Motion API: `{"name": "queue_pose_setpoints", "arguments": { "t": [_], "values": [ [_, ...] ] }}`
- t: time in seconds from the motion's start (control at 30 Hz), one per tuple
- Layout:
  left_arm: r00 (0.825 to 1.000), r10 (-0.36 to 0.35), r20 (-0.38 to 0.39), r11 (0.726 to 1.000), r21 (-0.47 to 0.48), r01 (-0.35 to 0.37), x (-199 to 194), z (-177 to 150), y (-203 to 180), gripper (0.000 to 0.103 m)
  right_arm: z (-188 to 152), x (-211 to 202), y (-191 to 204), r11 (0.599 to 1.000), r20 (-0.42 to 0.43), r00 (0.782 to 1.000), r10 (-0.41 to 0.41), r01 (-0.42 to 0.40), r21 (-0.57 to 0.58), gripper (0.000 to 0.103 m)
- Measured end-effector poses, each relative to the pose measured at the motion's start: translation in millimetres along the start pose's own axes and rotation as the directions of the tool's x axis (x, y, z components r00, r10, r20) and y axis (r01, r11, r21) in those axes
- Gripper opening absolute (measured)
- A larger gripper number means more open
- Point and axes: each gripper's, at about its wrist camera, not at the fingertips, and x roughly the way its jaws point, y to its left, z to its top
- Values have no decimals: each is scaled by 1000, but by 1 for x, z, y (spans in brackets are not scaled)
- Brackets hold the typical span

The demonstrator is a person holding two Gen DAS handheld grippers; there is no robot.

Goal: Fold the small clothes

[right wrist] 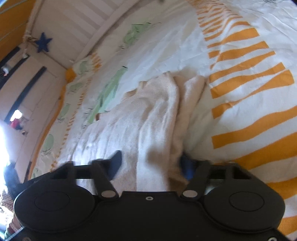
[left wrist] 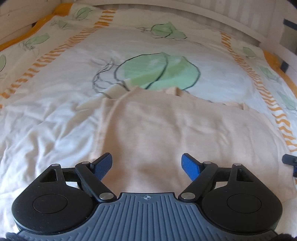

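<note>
A small cream knit sweater (left wrist: 167,126) lies flat on the bed, its left side folded in and its ribbed collar at the far end. My left gripper (left wrist: 146,165) is open just above the sweater's near hem, touching nothing. In the right wrist view the sweater (right wrist: 148,118) is bunched into ridges and runs toward the camera. My right gripper (right wrist: 150,165) is open with a ridge of the knit lying between its blue fingers (right wrist: 116,163). A bit of the right gripper (left wrist: 290,161) shows at the right edge of the left wrist view.
The bed is covered by a white duvet (left wrist: 55,115) with green leaf prints and orange striped bands (right wrist: 250,89). A white slatted bed rail (left wrist: 213,14) runs along the far side. A blue star (right wrist: 43,42) hangs at the corner.
</note>
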Motion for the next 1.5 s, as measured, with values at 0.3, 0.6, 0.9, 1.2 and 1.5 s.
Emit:
{"name": "queue_pose_setpoints", "arguments": {
  "t": [0.3,0.6,0.9,1.2,1.5],
  "values": [
    [999,8,35,1000,18,-9,-15,3,51,81,9,-3,57,990,1,991,-135,135,-42,27],
    [999,-22,47,998,-51,24,-20,11,95,81,14,35,166,978,12,994,-108,108,-177,26],
    [997,-66,32,996,-65,68,-25,5,125,81,-20,130,242,972,-87,995,-42,20,-233,25],
    [999,-43,5,993,-112,44,-23,-1,152,81,-64,184,269,920,-118,977,-175,119,-375,26],
    [999,-44,-30,993,-114,40,-19,-2,153,81,-53,162,273,949,-138,990,43,-84,-305,47]
  ]
}}
